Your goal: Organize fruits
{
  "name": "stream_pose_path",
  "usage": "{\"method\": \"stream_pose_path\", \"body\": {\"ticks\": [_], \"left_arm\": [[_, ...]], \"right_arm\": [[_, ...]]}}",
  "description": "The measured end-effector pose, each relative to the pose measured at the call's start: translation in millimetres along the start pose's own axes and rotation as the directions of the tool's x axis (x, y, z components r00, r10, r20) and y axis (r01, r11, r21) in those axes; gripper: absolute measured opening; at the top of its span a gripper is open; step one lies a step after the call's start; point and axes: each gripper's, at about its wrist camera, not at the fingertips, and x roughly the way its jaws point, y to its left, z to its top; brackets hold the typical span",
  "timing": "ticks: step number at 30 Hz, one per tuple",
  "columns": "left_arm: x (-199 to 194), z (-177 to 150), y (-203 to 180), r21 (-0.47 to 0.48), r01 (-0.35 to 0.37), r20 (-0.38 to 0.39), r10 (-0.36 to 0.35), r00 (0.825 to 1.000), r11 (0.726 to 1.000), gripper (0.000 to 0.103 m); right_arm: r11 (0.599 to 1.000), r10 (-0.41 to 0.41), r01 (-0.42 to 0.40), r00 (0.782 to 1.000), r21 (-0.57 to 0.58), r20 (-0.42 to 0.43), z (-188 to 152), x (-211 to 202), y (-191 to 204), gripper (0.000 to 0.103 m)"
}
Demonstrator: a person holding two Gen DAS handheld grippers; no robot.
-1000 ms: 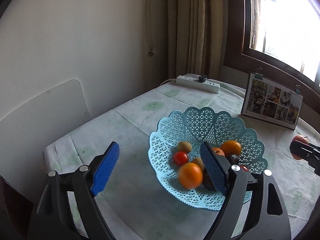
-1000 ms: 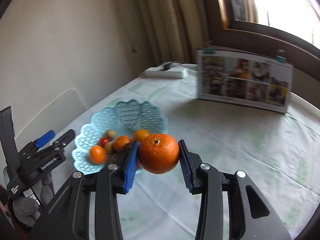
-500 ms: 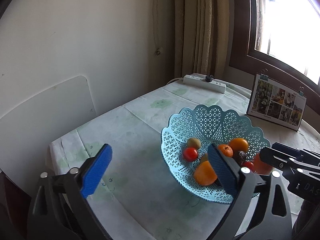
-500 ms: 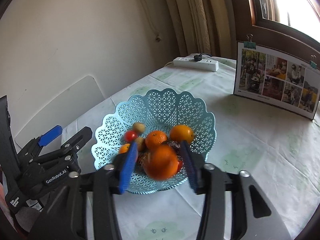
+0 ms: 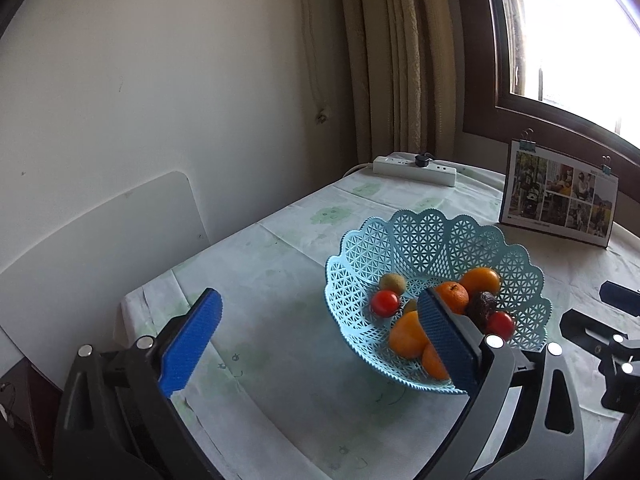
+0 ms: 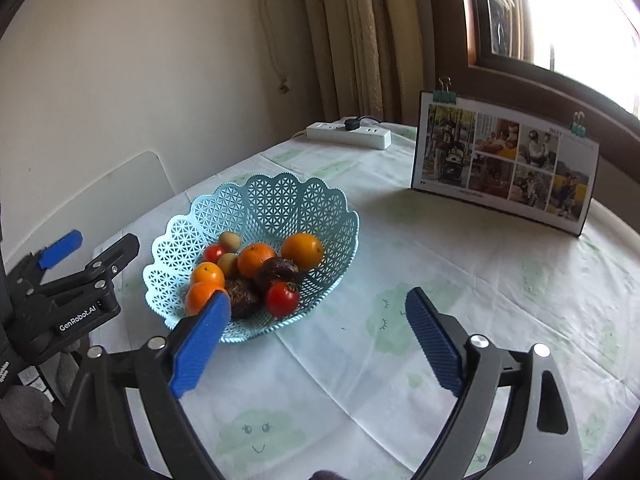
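Observation:
A light blue lattice basket stands on the tablecloth and holds several oranges, two red tomatoes, two small kiwis and dark brown fruits. My right gripper is open and holds nothing, just in front of and to the right of the basket. The left gripper is also open with nothing in it, to the left of the basket. Its right finger hides part of the nearest oranges. Each gripper shows in the other's view: the left gripper, the right gripper.
A white power strip lies at the far edge by the curtain. A clipped photo board stands at the back right under the window. A white chair back leans against the wall at the left. Pale green printed cloth covers the table.
The right gripper carried an orange over to the basket, let it go among the other fruit, opened wide and drew back. The left gripper pulled back a little, still open.

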Motion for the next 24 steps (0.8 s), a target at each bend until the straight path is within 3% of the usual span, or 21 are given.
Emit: {"method": "stream_pose_path", "body": {"ticks": [8, 17, 24], "left_arm": [[-13.8, -3.8, -5.4, 0.032, -0.019, 0.021, 0.018, 1.0, 0.999, 0.1], [-21.2, -13.3, -8.3, 0.059, -0.053, 0.028, 0.051, 0.998, 0.997, 0.1], [-24.5, -17.7, -11.2, 0.07, -0.058, 0.025, 0.056, 0.998, 0.996, 0.1]], "right_arm": [[0.998, -0.001, 0.003, 1.0, -0.066, 0.028, -6.5, -10.0, 16.1, 0.098], [0.992, -0.055, 0.06, 0.998, -0.115, 0.041, -15.1, -14.6, 25.2, 0.098], [0.99, -0.048, 0.054, 0.998, -0.131, 0.044, -17.8, -17.2, 30.0, 0.098]]}}
